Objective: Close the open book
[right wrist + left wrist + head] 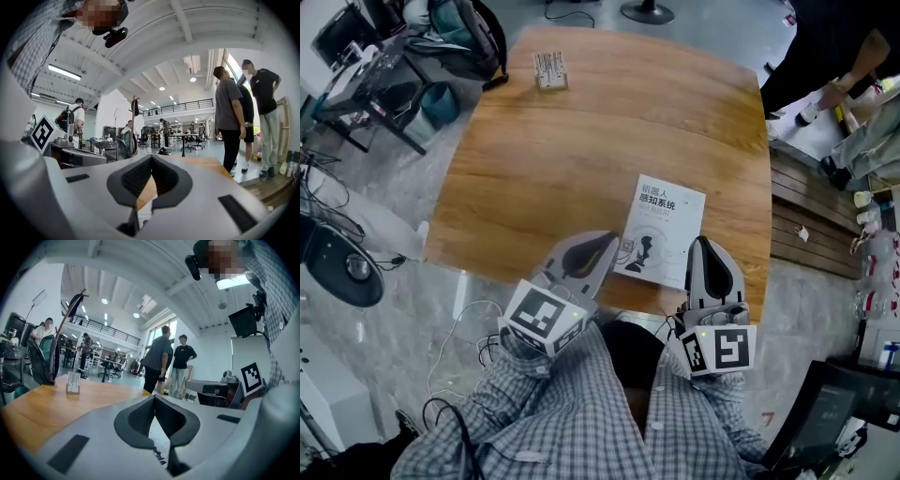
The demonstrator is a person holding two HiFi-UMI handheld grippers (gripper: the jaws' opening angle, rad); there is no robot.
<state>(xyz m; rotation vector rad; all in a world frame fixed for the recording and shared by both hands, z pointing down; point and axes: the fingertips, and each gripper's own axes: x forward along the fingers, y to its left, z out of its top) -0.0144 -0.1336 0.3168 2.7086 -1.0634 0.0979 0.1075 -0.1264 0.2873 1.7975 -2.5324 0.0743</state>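
The left tool (154, 397), jaws together and empty, points over a wooden table (51, 404) toward two people (159, 357).

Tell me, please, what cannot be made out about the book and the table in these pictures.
- Book: head view, the small print on its cover is too small to read; both gripper views show only a sliver past the shut jaws.
- Small stand: head view, its print is too small.
- Table near edge: head view, partly hidden by the left gripper, right gripper and sleeves.
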